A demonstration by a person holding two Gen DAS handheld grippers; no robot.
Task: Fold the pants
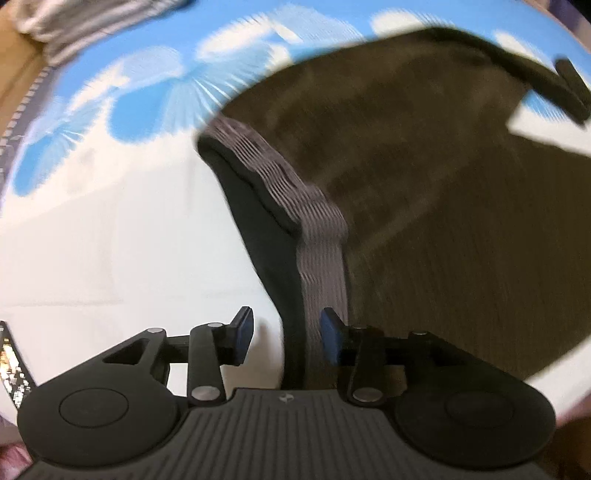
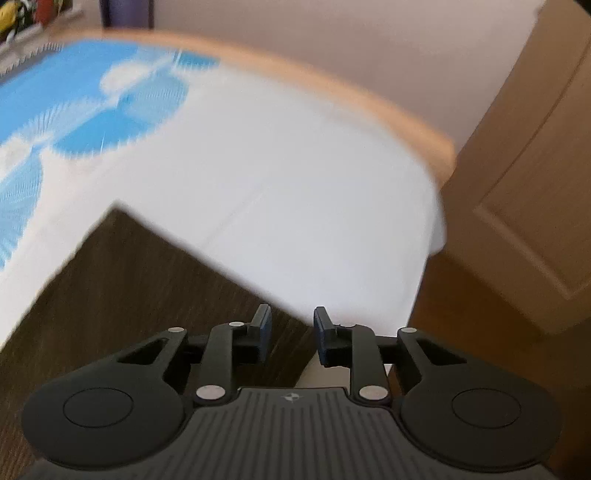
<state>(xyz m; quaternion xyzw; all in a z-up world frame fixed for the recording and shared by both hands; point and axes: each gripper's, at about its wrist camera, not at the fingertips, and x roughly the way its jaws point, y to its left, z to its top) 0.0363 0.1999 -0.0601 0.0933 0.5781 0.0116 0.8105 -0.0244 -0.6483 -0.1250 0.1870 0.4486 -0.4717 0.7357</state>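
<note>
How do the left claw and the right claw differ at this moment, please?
The left claw straddles the pants' ribbed grey waistband; the right claw sits over a plain brown edge. The left's gap looks wider than the right's. The left faces mostly fabric, the right mostly white sheet. Both are open, gripping nothing.

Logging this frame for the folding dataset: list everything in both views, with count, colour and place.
Pants: one pair, dark brown, spread on the bed; grey ribbed waistband running down between the left jaws.
Bed sheet: one, white with blue fan pattern, under the pants.
Bed frame edge: one, light wood, along the far side of the sheet.
Door: one, brown wood, right of the bed.
Grey striped cloth: one, top left corner, blurred.
Left gripper: black, blue pads, jaws open around the waistband.
Right gripper: black, jaws open at the pants' edge.
</note>
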